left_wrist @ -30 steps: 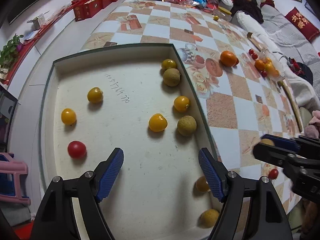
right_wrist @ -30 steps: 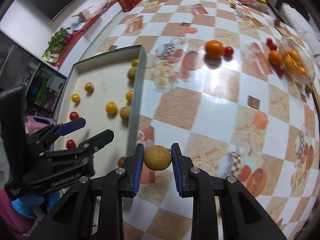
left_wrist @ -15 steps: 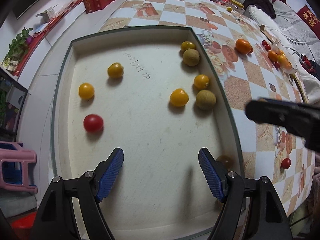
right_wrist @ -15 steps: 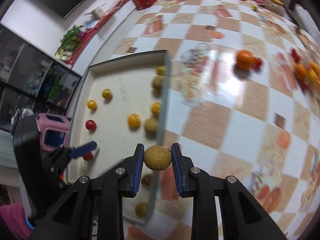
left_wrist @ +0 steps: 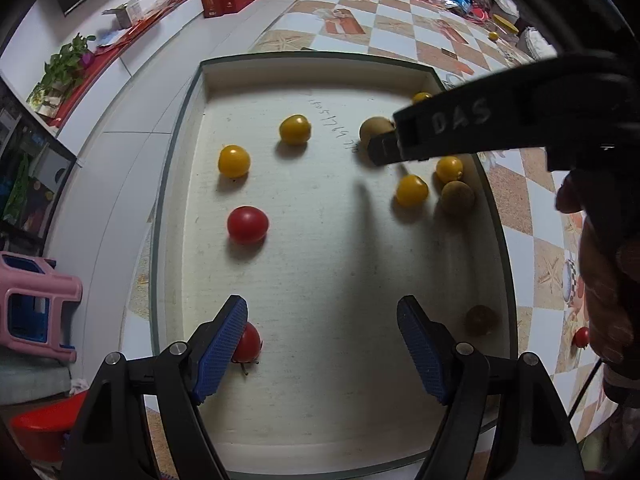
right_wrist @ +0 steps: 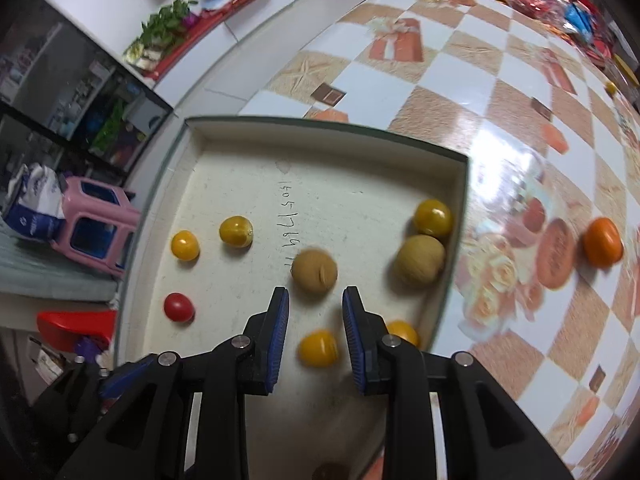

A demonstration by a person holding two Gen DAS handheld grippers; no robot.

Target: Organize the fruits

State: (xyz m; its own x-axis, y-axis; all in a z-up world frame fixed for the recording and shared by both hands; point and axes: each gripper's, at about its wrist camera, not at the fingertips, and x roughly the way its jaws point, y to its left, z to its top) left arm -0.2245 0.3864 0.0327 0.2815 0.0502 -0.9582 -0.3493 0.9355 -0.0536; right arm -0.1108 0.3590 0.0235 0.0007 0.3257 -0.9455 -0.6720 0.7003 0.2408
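A shallow white tray point(left_wrist: 176, 184) point(right_wrist: 460, 240) holds several small fruits: yellow tomatoes point(left_wrist: 295, 129) point(right_wrist: 236, 231), red tomatoes point(left_wrist: 247, 224) point(right_wrist: 178, 307) and tan longans point(left_wrist: 457, 198) point(right_wrist: 420, 260). My right gripper point(right_wrist: 314, 320) is open over the tray; a tan longan point(right_wrist: 314, 271) lies loose just beyond its fingertips, blurred. In the left wrist view the right gripper point(left_wrist: 384, 148) reaches in from the right, with that longan point(left_wrist: 374, 130) at its tip. My left gripper point(left_wrist: 322, 344) is open and empty above the tray's near end, a red tomato point(left_wrist: 248, 342) beside its left finger.
The tray sits on a checkered orange-and-white tablecloth point(right_wrist: 500, 92). An orange point(right_wrist: 602, 242) lies on the cloth right of the tray. A red tomato point(left_wrist: 582, 337) lies on the cloth by the tray's right side. A pink stool point(left_wrist: 36, 308) stands left of the table.
My right gripper moved left over the tray and opened; the longan it held now lies in the tray. My left gripper drew back toward the tray's near end.
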